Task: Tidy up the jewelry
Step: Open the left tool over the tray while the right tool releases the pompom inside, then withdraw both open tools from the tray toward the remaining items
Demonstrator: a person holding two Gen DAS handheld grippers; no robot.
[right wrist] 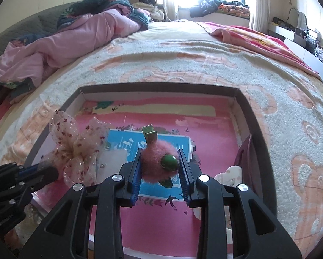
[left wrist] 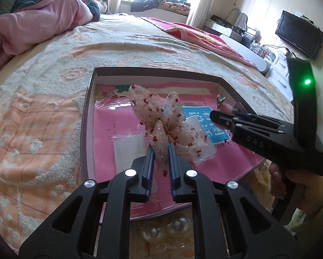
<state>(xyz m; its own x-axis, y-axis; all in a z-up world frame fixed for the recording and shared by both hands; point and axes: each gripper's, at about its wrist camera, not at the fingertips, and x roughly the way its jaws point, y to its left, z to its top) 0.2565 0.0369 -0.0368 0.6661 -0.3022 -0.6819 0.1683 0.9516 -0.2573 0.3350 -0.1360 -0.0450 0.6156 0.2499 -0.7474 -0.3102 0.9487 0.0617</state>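
Over the open dark box (right wrist: 256, 116) with the pink floor on the bed, both hair pieces look ready to be set down inside, so next the left fingers (left wrist: 161, 151) pinching the sheer spotted bow (left wrist: 159, 112) and the right fingers (right wrist: 160, 164) pinching the fluffy pink clip (right wrist: 155, 161) should lower, then spread.

Two grippers are seen: the left gripper (left wrist: 161, 151) and the right gripper (right wrist: 160, 161). One box (right wrist: 256, 116) is counted on one bed (left wrist: 53, 99). Three hair pieces are counted: one bow (left wrist: 161, 120), one pink pom-pom clip (right wrist: 157, 161) and one pale clip (right wrist: 228, 176). One blue card (left wrist: 202, 116) is seen.
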